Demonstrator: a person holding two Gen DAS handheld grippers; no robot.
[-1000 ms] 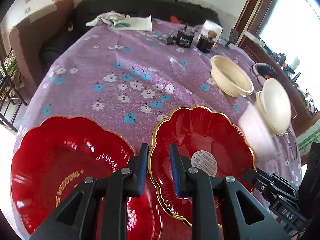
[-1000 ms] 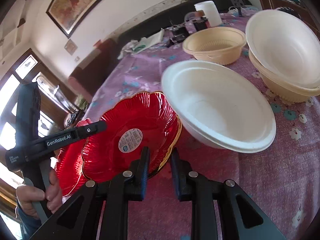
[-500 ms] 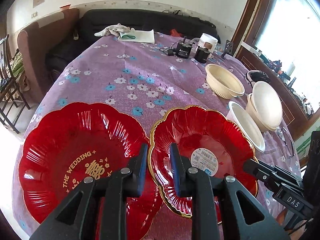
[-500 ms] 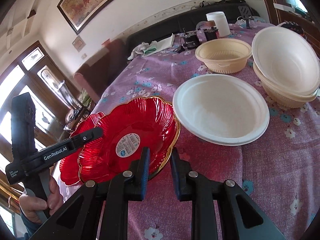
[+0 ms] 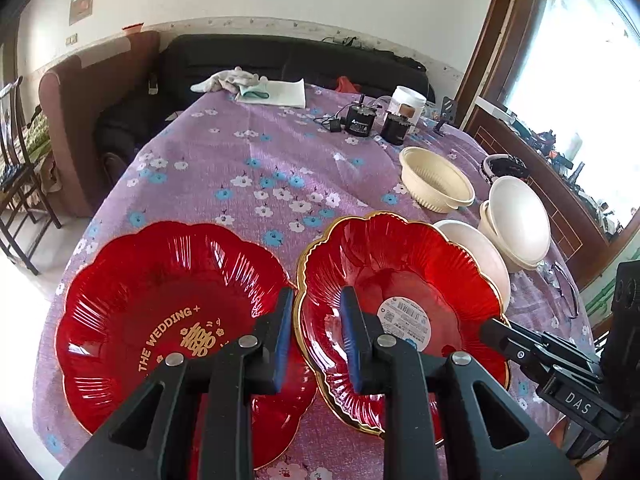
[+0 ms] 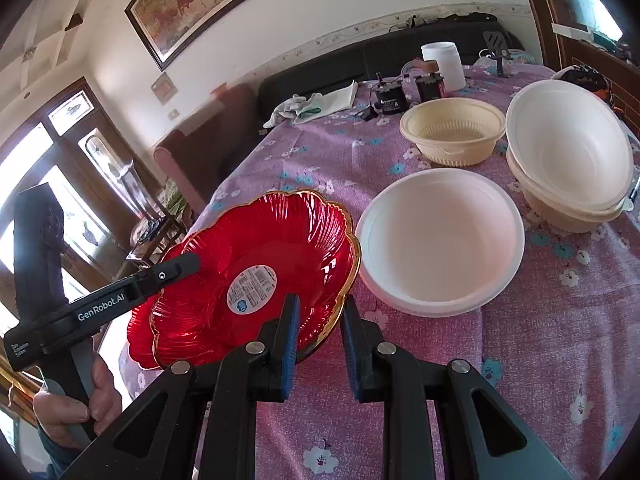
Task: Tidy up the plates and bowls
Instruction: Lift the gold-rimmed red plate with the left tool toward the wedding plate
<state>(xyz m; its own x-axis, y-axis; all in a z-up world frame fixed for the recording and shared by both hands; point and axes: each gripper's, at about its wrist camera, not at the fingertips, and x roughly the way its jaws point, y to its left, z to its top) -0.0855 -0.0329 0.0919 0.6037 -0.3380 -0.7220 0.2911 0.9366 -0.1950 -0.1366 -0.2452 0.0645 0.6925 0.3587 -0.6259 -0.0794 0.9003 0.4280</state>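
1. Over the near edge of the bench, draped in a purple floral cloth, a fluted red glass plate with a gold rim hung between two hand-held claws, tilted and clear of the cloth.
2. The left claw was closed down to a narrow gap on the plate's left rim, one pad inside the dish and one outside, with the gold edge pinched between them.
3. The right claw was likewise nearly closed on the opposite rim, so the line between the two grips ran straight across the round plate, which had no long axis of its own.
4. A second red scalloped plate printed "THE WEDDING" in gold lay flat on the cloth to the left of the carried plate, on the left claw's side; its edge showed just under the carried plate's left rim in the right wrist view.
5. The left hand was therefore the nearer one. Stacking the pair appeared to call for a sideways carry towards it, until the plates were centred one over the other.
6. A white foam bowl sat just beside the carried plate's right rim. Nested pale bowls and a cream ribbed bowl stood farther back, out of the likely path.
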